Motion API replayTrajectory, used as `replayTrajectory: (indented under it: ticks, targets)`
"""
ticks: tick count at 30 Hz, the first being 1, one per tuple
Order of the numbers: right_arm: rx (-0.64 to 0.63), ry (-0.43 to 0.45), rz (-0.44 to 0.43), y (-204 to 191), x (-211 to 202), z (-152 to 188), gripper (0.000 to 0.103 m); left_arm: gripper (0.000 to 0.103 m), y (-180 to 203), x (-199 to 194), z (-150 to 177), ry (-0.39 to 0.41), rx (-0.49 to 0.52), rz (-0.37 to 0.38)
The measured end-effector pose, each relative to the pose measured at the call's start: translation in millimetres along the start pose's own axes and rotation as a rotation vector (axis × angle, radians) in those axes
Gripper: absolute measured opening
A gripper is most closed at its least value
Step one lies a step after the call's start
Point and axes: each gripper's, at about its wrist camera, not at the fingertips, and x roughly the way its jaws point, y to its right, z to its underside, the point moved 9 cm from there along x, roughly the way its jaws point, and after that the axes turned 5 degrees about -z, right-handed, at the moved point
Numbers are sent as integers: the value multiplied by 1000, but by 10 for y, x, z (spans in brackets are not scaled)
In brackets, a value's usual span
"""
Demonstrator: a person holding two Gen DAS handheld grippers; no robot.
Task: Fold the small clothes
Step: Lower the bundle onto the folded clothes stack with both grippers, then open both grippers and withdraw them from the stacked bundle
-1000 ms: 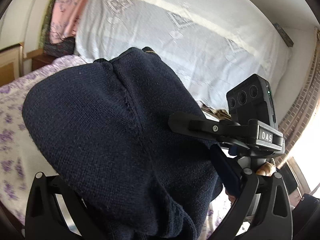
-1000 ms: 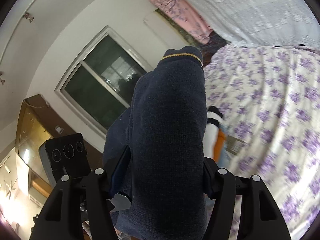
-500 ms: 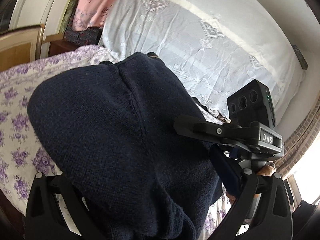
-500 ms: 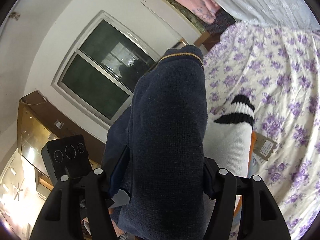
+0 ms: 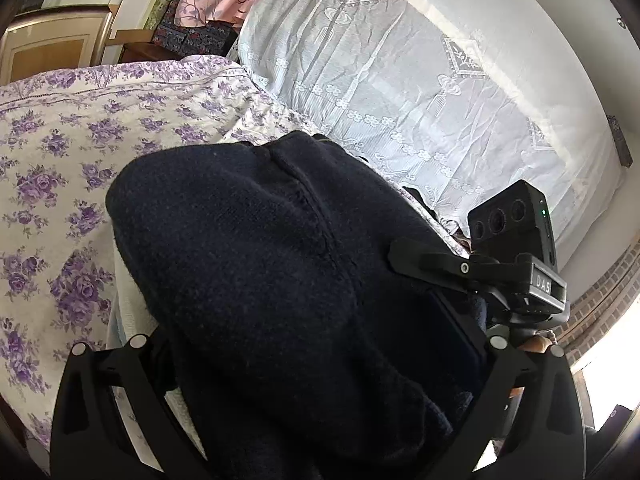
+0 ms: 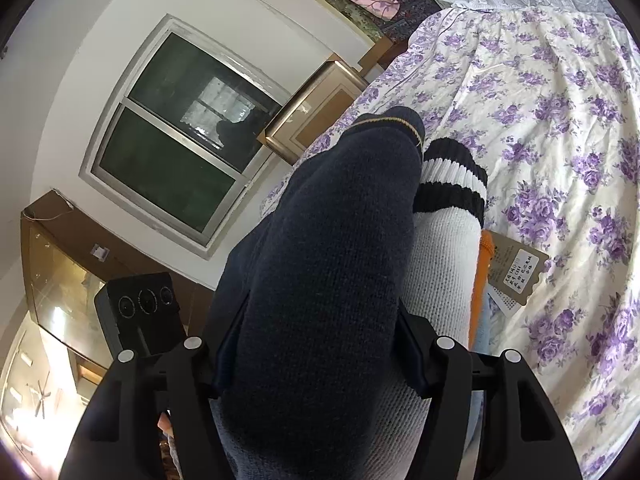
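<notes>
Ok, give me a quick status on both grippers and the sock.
Left hand-held gripper and right hand-held gripper both shut on the navy sock. Sock held over the floral bedspread. White striped sock and orange item with tag lie beneath.

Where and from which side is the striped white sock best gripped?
Grip the white sock at its black-striped cuff, coming from above on the bedspread side. The cuff lies exposed there; the navy garment in the right claw covers its other side.

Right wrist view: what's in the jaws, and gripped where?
The right gripper is shut on the navy sock, pads pressing its sides partway along its length; its yellow-lined cuff end sticks out forward. Left gripper holds the same dark knit.
</notes>
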Motion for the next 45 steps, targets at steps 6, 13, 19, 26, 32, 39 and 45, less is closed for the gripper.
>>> replayTrajectory:
  ticks: [6, 13, 19, 26, 32, 39, 45]
  targets:
    - [-18, -27, 21, -73, -40, -2, 68, 99, 18, -73, -3, -15, -26, -1]
    - [-168, 57, 106, -346, -465, -18, 75, 98, -23, -532, -53, 61, -42, -107]
    - [-230, 41, 179, -174, -491, 194, 87, 99, -229, -367, 147, -14, -24, -222]
    - [-153, 18, 103, 8, -379, 249, 89, 99, -357, -211, 261, -43, -103, -132]
    - [-218, 65, 193, -138, -556, 310, 91, 99, -244, -320, 247, 2, -65, -251]
    - [-319, 137, 317, -245, -900, 474, 92, 98, -28, -603, 261, 104, 18, -530]
    - [-361, 163, 403, -346, -1095, 618, 97, 98, 202, -799, 340, 133, 99, -673]
